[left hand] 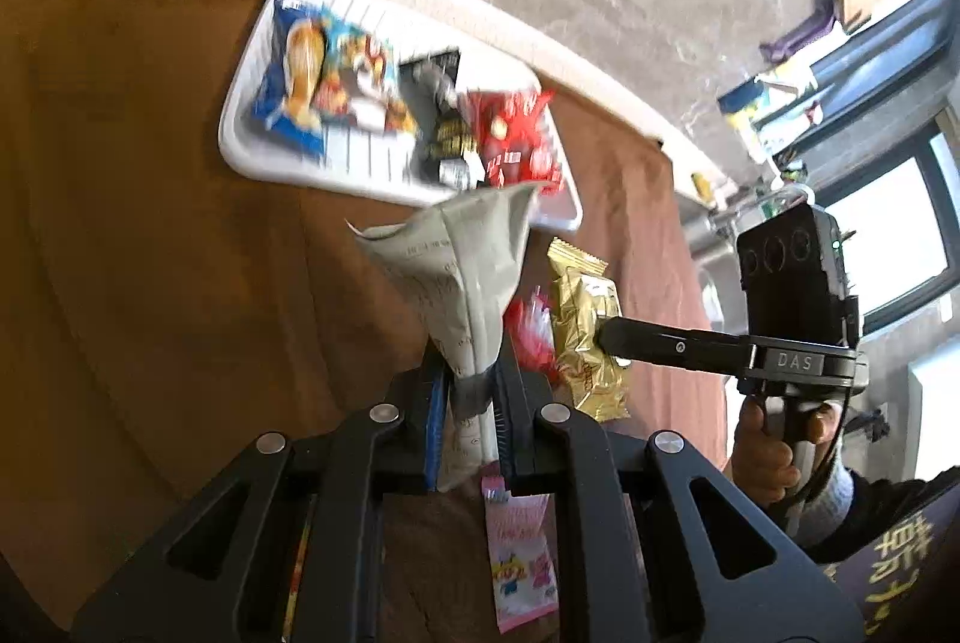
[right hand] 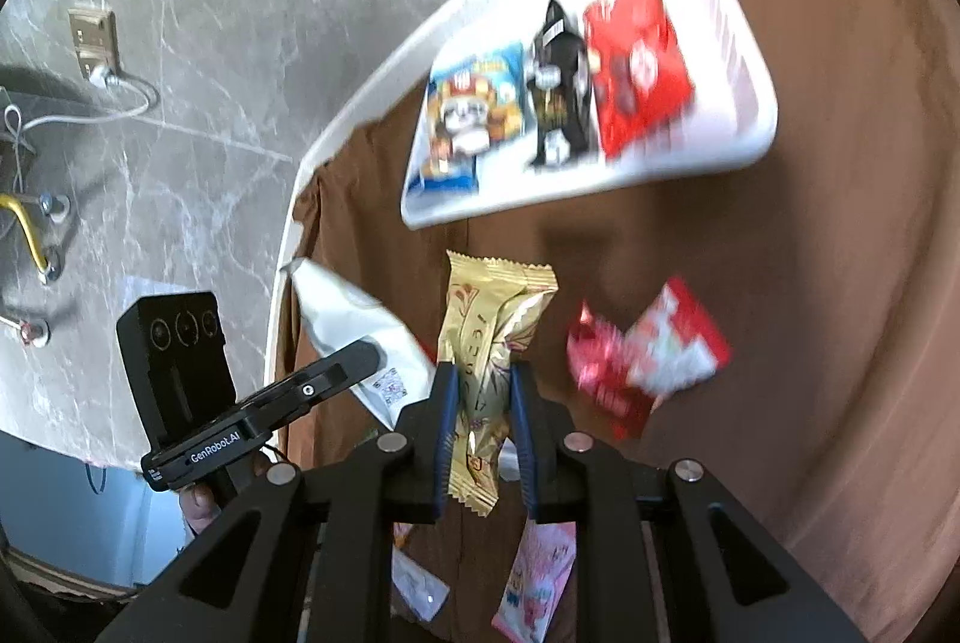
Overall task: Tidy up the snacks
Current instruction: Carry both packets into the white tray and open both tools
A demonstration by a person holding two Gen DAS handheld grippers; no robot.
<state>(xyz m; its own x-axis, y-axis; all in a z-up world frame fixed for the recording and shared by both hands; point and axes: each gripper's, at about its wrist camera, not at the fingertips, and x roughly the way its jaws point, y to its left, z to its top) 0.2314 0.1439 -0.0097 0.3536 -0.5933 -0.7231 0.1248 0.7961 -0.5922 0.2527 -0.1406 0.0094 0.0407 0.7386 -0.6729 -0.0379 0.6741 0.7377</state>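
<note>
Mid-transfer: left hand-held gripper [left hand: 471, 403] clamped white packet [left hand: 462, 271]; right hand-held gripper [right hand: 483, 421] clamped gold packet [right hand: 489, 343]. Next, probably: placement in white tray [right hand: 744, 126].

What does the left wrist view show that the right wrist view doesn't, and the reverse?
Only the left wrist view: the window and cluttered shelves. Only the right wrist view: a wall socket with a white cable. Both show the white tray holding snack packets, the left gripper shut on a grey packet, the right gripper shut on a gold packet, a loose red packet and a pink packet.
</note>
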